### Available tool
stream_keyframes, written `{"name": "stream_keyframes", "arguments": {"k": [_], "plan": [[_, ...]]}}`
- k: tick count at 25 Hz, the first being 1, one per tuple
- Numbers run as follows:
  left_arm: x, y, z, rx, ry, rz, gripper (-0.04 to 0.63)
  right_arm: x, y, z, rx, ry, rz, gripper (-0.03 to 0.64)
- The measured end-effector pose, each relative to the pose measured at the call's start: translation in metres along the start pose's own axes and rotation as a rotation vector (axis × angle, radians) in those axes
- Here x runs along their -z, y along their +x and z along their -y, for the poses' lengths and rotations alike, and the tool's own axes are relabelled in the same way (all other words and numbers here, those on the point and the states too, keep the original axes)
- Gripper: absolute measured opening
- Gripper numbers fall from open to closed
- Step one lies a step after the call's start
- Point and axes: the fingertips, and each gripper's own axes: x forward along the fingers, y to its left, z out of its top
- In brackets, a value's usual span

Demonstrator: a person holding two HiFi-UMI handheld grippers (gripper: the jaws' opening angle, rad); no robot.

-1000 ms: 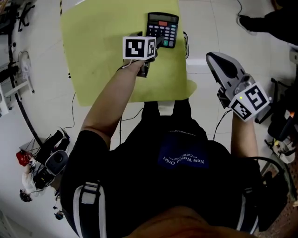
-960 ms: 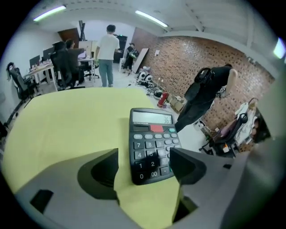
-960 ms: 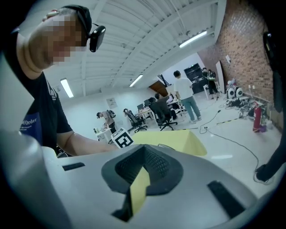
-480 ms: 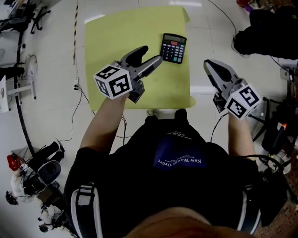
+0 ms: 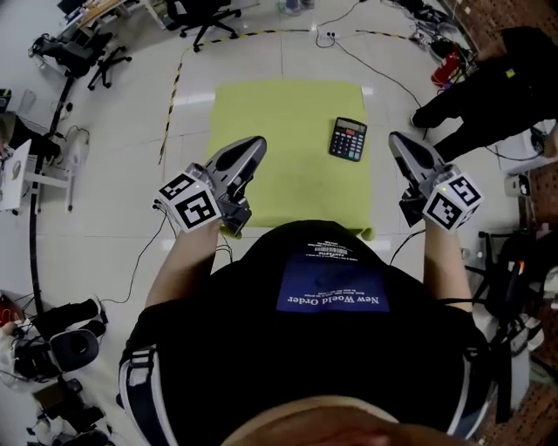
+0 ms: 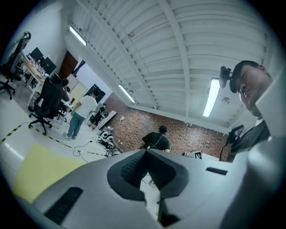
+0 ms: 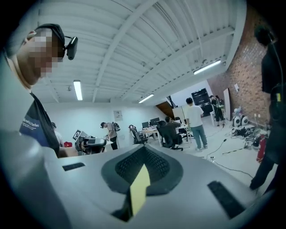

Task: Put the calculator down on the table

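Note:
The black calculator (image 5: 348, 138) lies flat on the yellow table (image 5: 279, 148), near its right edge, with nothing touching it. My left gripper (image 5: 253, 144) is held up over the table's near left part, well clear of the calculator, its jaws shut and empty. In the left gripper view the closed left gripper (image 6: 145, 151) points level across the room, with a corner of the yellow table (image 6: 35, 174) low at the left. My right gripper (image 5: 397, 139) hangs off the table's right side, shut on nothing. The right gripper view shows the right gripper (image 7: 144, 147) aimed at the room.
A person in black (image 5: 488, 87) stands right of the table. Office chairs (image 5: 200, 13) and cables lie on the floor beyond it. Striped floor tape (image 5: 174, 96) runs along the left. Camera gear (image 5: 52, 344) sits on the floor at lower left.
Both grippers have risen and pulled back from the table toward the body. The left gripper's jaws, open half a second ago beside the calculator, have shut empty. The calculator stays on the table.

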Motion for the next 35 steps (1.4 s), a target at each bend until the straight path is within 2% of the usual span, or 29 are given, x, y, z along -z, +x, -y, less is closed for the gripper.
{"name": "stream_keyframes", "arguments": {"k": [4, 9, 18, 25, 35], "plan": [[0.009, -0.041, 0.009, 0.031, -0.007, 0.002, 0.008, 0.026, 0.004, -0.034, 0.007, 0.056, -0.002, -0.014], [0.03, -0.052, 0.023, 0.069, 0.037, -0.023, 0.008, 0.049, 0.0, -0.058, 0.006, 0.086, -0.013, -0.014], [0.034, -0.049, 0.037, 0.121, 0.04, -0.038, 0.008, 0.047, -0.015, -0.057, 0.053, 0.101, 0.006, -0.014], [0.039, -0.043, 0.045, 0.156, 0.037, -0.061, 0.008, 0.055, -0.023, -0.064, 0.074, 0.074, -0.018, -0.014], [0.039, -0.042, 0.041, 0.164, 0.031, -0.069, 0.008, 0.05, -0.023, -0.068, 0.079, 0.052, -0.023, -0.015]]}}
